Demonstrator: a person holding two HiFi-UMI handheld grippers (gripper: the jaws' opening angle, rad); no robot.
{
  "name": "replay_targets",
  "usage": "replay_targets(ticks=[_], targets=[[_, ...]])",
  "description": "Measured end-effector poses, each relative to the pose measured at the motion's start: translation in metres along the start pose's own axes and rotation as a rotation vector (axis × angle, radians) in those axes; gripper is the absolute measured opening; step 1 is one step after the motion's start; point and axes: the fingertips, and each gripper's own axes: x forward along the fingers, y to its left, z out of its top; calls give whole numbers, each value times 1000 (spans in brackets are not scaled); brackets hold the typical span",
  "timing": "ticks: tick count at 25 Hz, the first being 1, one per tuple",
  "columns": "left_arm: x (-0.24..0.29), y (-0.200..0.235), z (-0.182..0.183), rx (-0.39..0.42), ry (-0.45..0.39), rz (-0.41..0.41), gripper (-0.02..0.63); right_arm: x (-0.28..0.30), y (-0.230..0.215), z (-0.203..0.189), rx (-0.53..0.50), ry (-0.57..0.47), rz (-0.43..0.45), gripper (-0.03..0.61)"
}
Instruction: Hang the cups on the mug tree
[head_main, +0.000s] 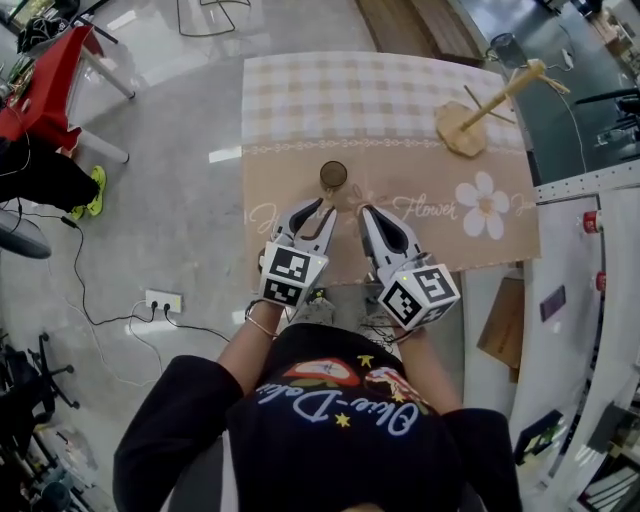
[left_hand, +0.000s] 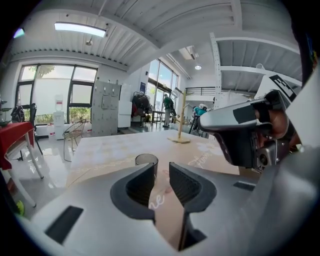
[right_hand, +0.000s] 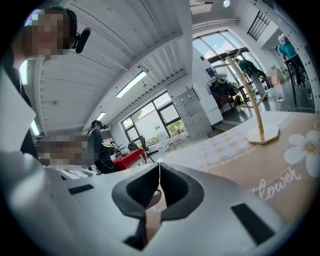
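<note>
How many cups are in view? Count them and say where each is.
1. The dark cup stands on the table just ahead of the left gripper. The mug tree holds none. None seems hidden.

Bright, even light; fisheye warp w/ dark corners.

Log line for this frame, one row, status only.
phase: pre-grasp | left gripper: open, empty, cup standing ahead of it | right gripper: shut, empty | mug tree: bare, far right corner

Lab hall: lockers (left_hand: 106, 114), power strip (head_main: 163, 301)
</note>
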Motion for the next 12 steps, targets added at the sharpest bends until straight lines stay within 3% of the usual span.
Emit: replay_targets(ticks=[12], targets=[[18,9,-21,-24,89,35,87,5,-15,10,12,7,7,11]])
